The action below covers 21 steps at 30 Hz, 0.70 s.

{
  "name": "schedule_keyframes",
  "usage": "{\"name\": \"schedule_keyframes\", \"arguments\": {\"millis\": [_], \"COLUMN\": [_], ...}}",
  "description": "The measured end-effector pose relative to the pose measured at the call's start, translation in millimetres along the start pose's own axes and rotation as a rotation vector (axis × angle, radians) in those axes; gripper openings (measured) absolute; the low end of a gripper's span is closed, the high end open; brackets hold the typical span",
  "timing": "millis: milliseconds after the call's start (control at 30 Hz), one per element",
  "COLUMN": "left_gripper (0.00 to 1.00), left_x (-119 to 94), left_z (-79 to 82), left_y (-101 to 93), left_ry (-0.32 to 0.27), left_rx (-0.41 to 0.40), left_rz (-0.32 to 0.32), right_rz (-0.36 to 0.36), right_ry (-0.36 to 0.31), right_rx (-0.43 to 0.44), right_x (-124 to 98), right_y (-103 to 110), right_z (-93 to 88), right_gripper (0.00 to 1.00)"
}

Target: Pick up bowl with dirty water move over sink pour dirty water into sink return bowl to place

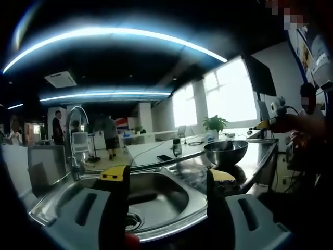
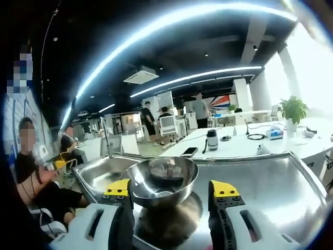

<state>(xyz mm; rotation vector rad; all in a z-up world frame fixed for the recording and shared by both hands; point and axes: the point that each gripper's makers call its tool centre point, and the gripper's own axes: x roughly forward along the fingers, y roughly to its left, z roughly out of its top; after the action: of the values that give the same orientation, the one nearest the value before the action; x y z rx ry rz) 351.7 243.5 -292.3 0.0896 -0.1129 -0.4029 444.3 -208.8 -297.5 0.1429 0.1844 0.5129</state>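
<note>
The round, shiny stainless-steel bowl (image 2: 162, 182) sits on the reflective steel tabletop (image 2: 260, 182) directly ahead of the right gripper (image 2: 171, 200), centred between its two yellow-tipped jaws, which stand wide apart and grip nothing; that spread suits a rim too broad for a narrow opening, and the head-on line looks like an approach to the near wall of the bowl. Some liquid seems to lie in its bottom, though how much I cannot tell. Beyond the bowl and to the gripper's left lies the recessed steel sink (image 2: 101, 174), close enough that the carry should be short. The left gripper (image 1: 167, 179) is likewise spread open and empty, its jaws framing the sink basin (image 1: 156, 195) with its drain (image 1: 132, 221) just ahead, and the curved chrome tap (image 1: 73, 135) further off to its left; the bowl (image 1: 225, 152) stands on the tabletop ahead to its right. This reads as the pick-up step not yet made.
</note>
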Motion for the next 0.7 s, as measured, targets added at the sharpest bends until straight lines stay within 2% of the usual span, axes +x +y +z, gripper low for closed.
{"name": "schedule_keyframes", "arguments": {"millis": [133, 367, 500, 700], "left_gripper": [0.59, 0.58, 0.58, 0.58], "left_x": [0.2, 0.4, -0.5, -3.7], "left_z": [-3.4, -3.1, -3.0, -3.0], "left_y": [0.6, 0.1, -2.2, -0.9], "left_ry": [0.008, -0.001, -0.006, -0.005], "left_rx": [-0.002, -0.009, -0.009, -0.004], "left_rz": [-0.001, 0.002, 0.002, 0.006], "right_rz": [-0.024, -0.023, -0.037, -0.045], "right_ry": [0.036, 0.096, 0.097, 0.105], "right_rx": [-0.015, -0.011, 0.020, 0.023], "right_x": [10.1, 31.6, 38.0, 41.6], "right_y": [-6.7, -11.8, -21.1, -23.6], "right_z": [3.7, 2.3, 4.8, 8.9], "right_gripper": [0.44, 0.45, 0.43, 0.41]}}
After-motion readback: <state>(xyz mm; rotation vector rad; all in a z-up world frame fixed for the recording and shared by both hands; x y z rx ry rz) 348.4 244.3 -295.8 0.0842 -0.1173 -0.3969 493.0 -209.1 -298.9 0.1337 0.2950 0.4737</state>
